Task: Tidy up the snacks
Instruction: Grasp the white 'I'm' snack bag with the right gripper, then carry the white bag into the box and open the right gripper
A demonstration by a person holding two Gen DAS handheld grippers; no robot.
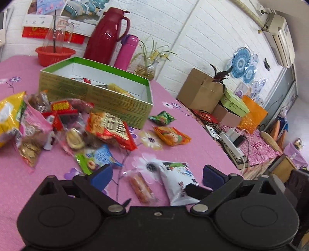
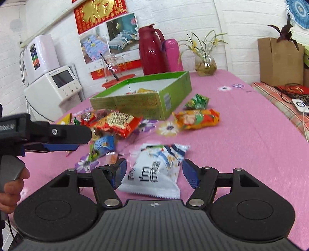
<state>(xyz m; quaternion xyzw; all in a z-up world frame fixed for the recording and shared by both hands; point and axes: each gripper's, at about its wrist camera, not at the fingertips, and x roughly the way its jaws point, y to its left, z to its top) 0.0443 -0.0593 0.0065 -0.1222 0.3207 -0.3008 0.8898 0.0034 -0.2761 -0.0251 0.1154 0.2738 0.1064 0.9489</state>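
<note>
- Right wrist view: the right gripper (image 2: 153, 173) has its blue-padded fingers spread apart, one on each side of the white crinkled foil snack packet with blue and green print (image 2: 154, 171), which lies flat on the pink flower-patterned tablecloth (image 2: 241, 146); whether the pads already touch the foil cannot be told.
- Judged step: pick up this packet for transfer to the open green cardboard box with white interior (image 2: 143, 96), which stands farther back on the table and already holds a few snacks.
- Advice: the fingers should close across the packet's middle, not its serrated edge, and gently (the contents are probably brittle); the lift should clear the box wall before release.
- Left wrist view: the left gripper (image 1: 157, 176) hovers with fingers parted above the clear-wrapped orange snack stick (image 1: 142, 188), gripping nothing; the white packet (image 1: 178, 185) lies just beside it.
- Other scattered snacks: the red-and-orange printed bag (image 2: 117, 123) and the orange bag (image 2: 197, 118) lie near the box.
- Legible writing: the white packet shows large dark letters resembling "lfm" beside Chinese characters (not readable); the red wall poster (image 2: 100, 13) bears a gold character; other labels are blurred.
</note>
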